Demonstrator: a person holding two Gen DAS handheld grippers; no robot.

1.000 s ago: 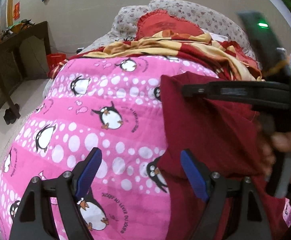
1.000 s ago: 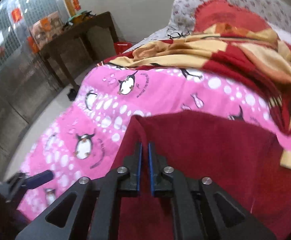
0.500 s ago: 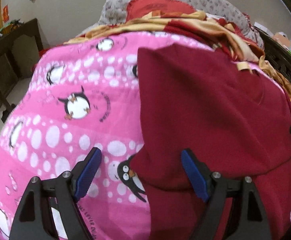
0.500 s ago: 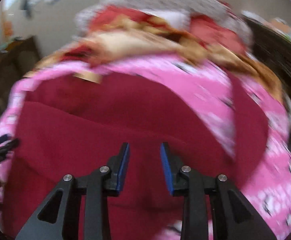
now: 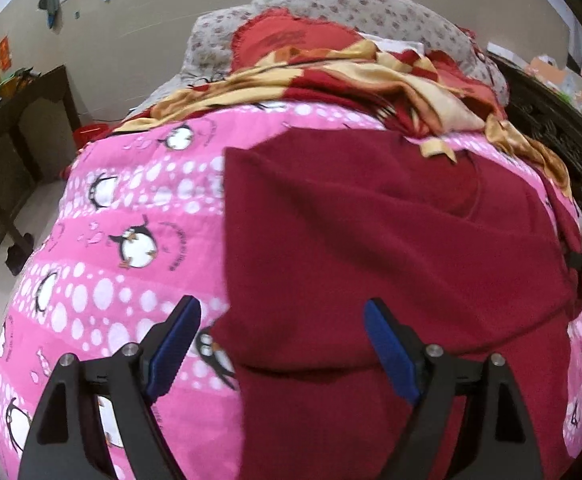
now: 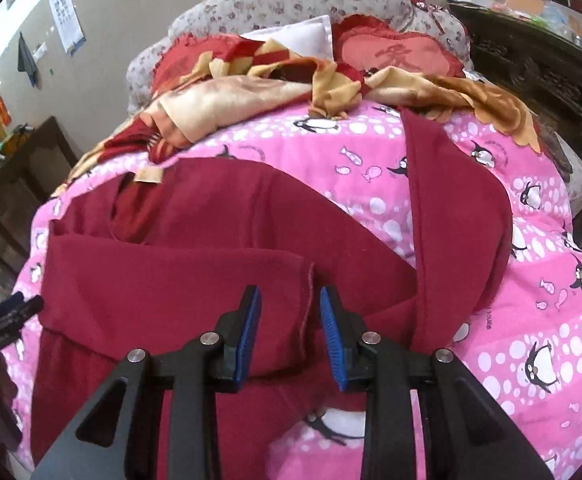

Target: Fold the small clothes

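A dark red garment (image 5: 391,240) lies spread on the pink penguin quilt (image 5: 131,240), its left side folded over onto the body. My left gripper (image 5: 281,312) hovers wide open above the garment's left edge, with nothing pressed between the pads. In the right wrist view the folded flap (image 6: 171,280) ends in a hemmed edge just beyond my right gripper (image 6: 289,300). Its jaws stand partly open and the pads touch no cloth. A long red sleeve (image 6: 459,220) stretches out to the right. The left gripper (image 6: 11,308) shows at that view's left edge.
A crumpled red and gold blanket (image 5: 351,76) and flowered pillows (image 5: 331,4) fill the bed's far end. A dark wooden table (image 5: 19,120) stands on the left beside the bed. Carved dark furniture (image 6: 551,72) runs along the right side.
My right gripper let go of the fold it had carried to the left, opened partway and swung back to the right. The left gripper shifted slightly sideways and stayed open.
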